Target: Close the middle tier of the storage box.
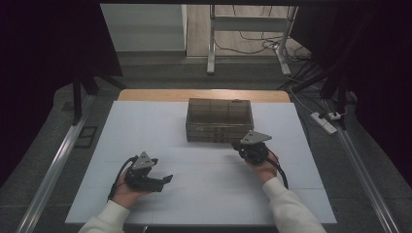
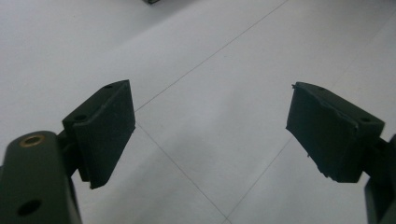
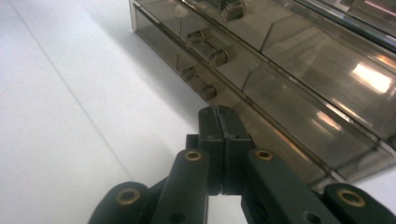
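As we look down from the high view, the smoky translucent plastic compartment box (image 1: pixel 219 120) sits at the far middle of the white table (image 1: pixel 145 131), the right gripper (image 1: pixel 241 145) just before its near right corner, the left gripper (image 1: pixel 163 181) well apart. The left gripper view adds what the high view blurs: jaws spread wide over bare table. In the right gripper view we see jaws pressed together, nothing between, beside the box's hinged side (image 3: pixel 205 60); its contents stay unclear.

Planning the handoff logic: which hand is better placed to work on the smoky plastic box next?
Right, probably. The right gripper sits at the box front, its shut fingers pointing at the wall near the small knobs. The left gripper is open over bare table, well short of the box.
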A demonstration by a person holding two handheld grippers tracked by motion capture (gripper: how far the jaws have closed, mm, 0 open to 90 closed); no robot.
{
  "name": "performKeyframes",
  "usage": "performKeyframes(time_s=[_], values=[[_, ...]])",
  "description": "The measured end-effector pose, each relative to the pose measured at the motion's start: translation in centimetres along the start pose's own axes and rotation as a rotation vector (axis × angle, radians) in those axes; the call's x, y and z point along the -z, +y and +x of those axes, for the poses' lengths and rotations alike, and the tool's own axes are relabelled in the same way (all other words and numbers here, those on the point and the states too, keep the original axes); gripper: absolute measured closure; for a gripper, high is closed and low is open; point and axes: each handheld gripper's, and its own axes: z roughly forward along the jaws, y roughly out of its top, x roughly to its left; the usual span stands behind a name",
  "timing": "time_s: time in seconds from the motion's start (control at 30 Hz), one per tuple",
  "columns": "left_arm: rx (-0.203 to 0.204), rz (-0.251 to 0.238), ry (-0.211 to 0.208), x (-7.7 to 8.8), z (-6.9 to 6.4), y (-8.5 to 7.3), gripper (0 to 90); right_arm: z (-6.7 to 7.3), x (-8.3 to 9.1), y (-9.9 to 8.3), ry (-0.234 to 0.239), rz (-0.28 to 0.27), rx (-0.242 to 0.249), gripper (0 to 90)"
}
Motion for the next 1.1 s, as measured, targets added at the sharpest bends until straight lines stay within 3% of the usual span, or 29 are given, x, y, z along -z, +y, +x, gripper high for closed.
performKeyframes(time_s=[0.17, 0.37, 0.53, 0.77, 1.1], values=[[0.002, -0.001, 0.001, 0.1, 0.1, 0.0, 15.5, -0.1, 1.4, -0.8, 0.017, -0.009, -0.006, 85.0], [0.006, -0.005, 0.006, 0.1, 0.1, -0.1, 15.4, -0.2, 3.0, -1.4, 0.026, -0.037, -0.045, 54.7], [0.006, -0.008, 0.004, 0.2, 0.0, -0.1, 15.4, -0.4, 4.4, -2.2, 0.013, -0.039, -0.084, 42.4], [0.004, -0.005, 0.003, 0.1, 0.0, -0.1, 15.2, -0.3, 6.9, -4.2, 0.022, -0.052, -0.120, 37.4], [0.006, -0.006, 0.004, 0.1, 0.0, -0.1, 15.2, 0.2, 9.8, -6.7, 0.010, -0.050, -0.109, 34.4]])
